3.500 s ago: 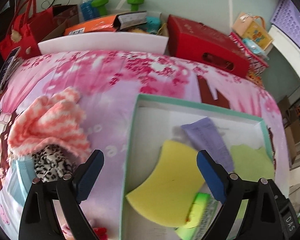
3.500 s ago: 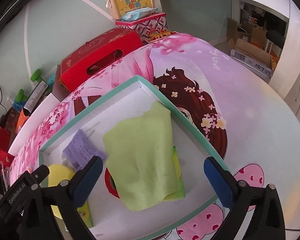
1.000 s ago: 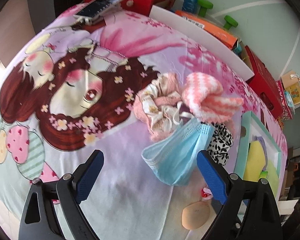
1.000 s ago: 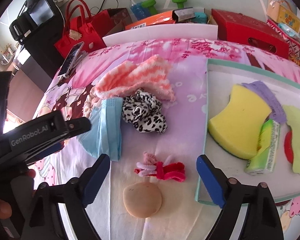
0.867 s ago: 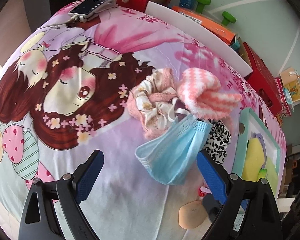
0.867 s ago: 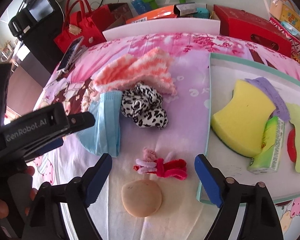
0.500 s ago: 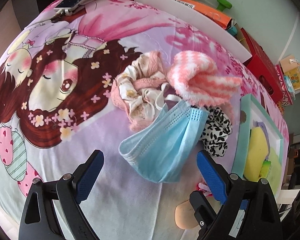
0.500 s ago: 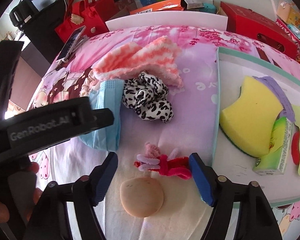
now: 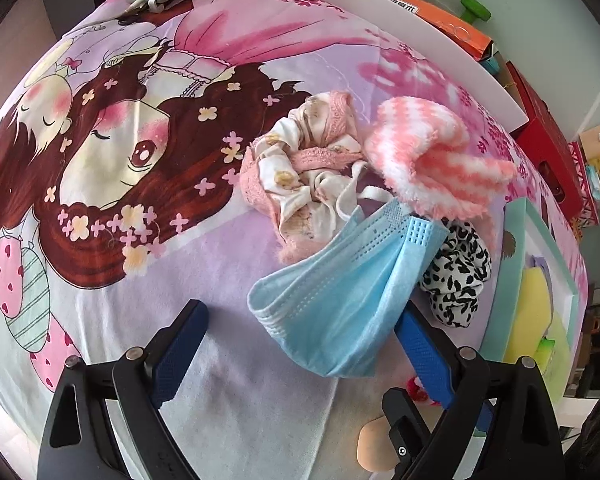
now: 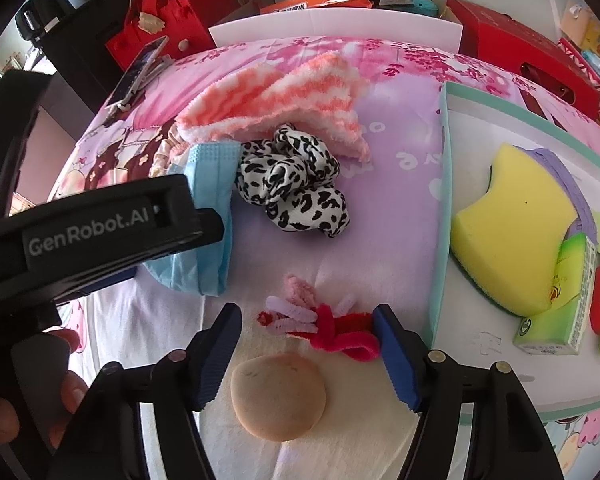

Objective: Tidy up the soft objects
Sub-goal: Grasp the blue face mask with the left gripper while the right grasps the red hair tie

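The right gripper (image 10: 308, 326) points steeply down over the cartoon-printed cloth (image 10: 396, 216), its blue pads apart and just now closing in, with the bundle of pink and red pipe cleaners (image 10: 320, 326) lying between them; the right pad sits at the bundle's red end, though contact there cannot be told, and the left pad stands clear of it. A round beige makeup puff (image 10: 278, 396) lies just below the bundle, between the finger arms. To the right, the teal wall of the white tray (image 10: 440, 240) runs close beside the right finger, leaving only a narrow strip of cloth. Inside the tray lie a yellow sponge (image 10: 512, 232), a green tissue pack (image 10: 560, 304) and a purple cloth (image 10: 568, 184). The left gripper (image 9: 300, 332) hovers with its pads wide apart around the lower part of a blue face mask (image 9: 340, 292), without pressing it. Beyond the mask, a leopard-print scrunchie (image 9: 456, 276), a pink striped fluffy sock (image 9: 436, 164) and a crumpled pink-and-cream cloth (image 9: 304, 176) crowd together. The cloth lies open to the left of the mask.
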Available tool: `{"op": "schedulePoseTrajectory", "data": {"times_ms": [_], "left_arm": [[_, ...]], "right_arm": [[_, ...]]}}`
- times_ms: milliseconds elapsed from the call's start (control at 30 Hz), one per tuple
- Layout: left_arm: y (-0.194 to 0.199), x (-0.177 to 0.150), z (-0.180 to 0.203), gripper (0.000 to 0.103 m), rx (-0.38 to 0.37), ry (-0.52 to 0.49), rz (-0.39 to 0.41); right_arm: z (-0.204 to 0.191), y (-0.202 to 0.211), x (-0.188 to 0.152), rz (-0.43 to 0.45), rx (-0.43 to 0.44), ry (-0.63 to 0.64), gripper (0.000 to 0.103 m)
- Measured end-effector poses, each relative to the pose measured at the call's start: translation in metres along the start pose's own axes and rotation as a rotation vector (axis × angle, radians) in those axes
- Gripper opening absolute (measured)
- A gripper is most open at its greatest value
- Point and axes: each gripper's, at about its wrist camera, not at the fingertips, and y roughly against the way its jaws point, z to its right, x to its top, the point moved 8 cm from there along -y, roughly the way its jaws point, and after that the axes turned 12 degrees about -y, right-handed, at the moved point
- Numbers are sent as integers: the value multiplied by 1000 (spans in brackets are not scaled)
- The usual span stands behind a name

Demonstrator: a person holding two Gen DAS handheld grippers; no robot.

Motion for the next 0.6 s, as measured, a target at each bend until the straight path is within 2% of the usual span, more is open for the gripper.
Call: {"op": "schedulePoseTrajectory", "data": {"times_ms": [67,300,600], "left_arm": [[1,0,2,92,1,-8,3],[-2,3,17,74,-29,-35,6],[-2,5,21,50,-64,-27,19]], "right_arm": [[0,-1,0,3,-15,11,69],[-1,-8,1,6,-68,47,58],[-1,-10,2,4,-76,62,57]]}}
